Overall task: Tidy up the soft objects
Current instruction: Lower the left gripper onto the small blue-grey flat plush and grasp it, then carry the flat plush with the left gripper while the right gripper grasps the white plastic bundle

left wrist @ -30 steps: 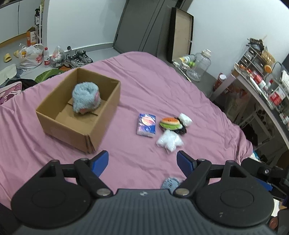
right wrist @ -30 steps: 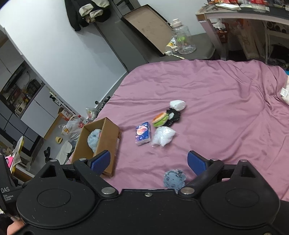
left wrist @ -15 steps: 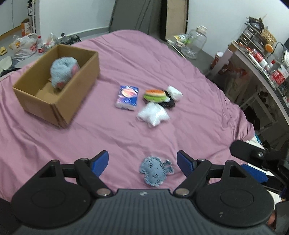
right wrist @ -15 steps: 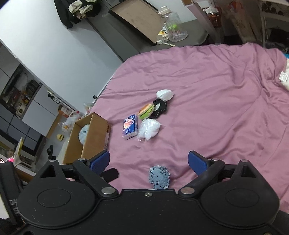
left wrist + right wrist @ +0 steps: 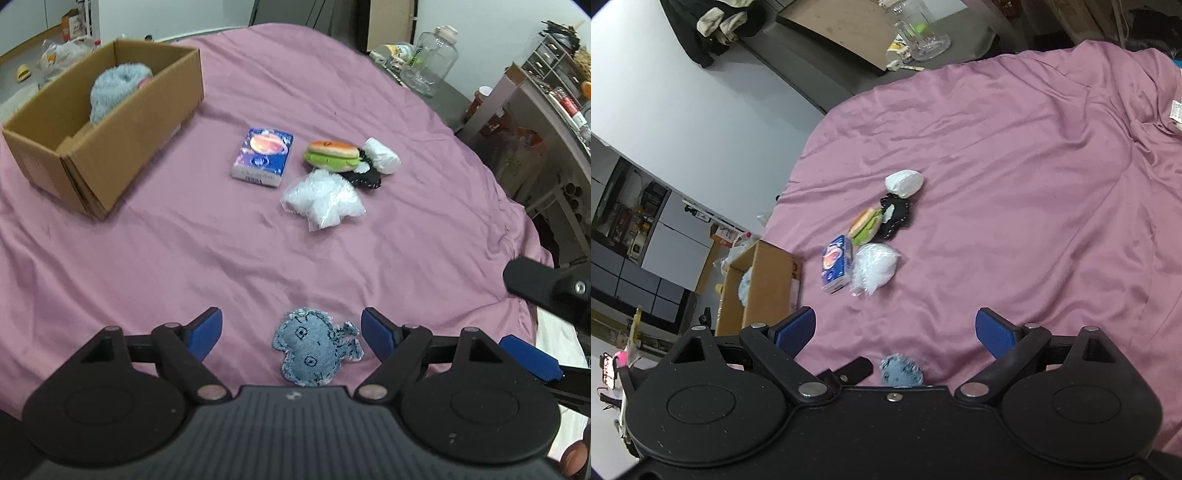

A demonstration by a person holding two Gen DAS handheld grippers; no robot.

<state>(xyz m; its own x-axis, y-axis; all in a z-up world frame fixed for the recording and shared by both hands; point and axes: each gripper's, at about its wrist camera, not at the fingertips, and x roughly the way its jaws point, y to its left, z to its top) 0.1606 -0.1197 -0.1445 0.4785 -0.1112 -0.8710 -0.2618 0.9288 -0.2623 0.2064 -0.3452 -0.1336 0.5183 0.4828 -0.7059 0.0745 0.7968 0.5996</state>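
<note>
Your left hand-held gripper (image 5: 291,330) is hovering open, the flat blue denim stuffed toy (image 5: 316,350) lying on the pink bedsheet (image 5: 184,251) between its blue fingers; your right hand-held gripper (image 5: 895,332) is gaping empty beside it.

Even, soft indoor light; faint shadows. Fisheye bends edges, corners vignetted. Slight motion blur on cardboard box (image 5: 107,122).

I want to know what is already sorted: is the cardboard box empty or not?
Not empty. The cardboard box is open on top, and a fluffy blue plush lies inside it.
</note>
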